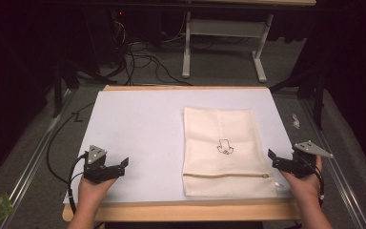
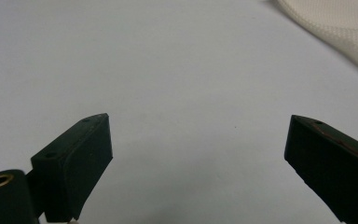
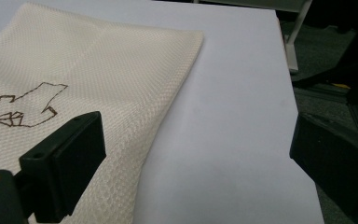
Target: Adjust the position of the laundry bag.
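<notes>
left gripper (image 2: 198,149) and right gripper (image 3: 198,154) fingers wide apart, empty, flanking mesh bag (image 1: 224,152).

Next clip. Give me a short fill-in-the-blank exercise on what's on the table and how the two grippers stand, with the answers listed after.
1. The cream mesh bag lies flat nearer the ____ gripper.
2. The bag's zipper runs along the edge nearest the ____.
3. The left gripper and the right gripper both have their jaws ____.
4. The outline drawing on the bag is ____ in colour.

Missing words: right; person; open; dark brown
</notes>
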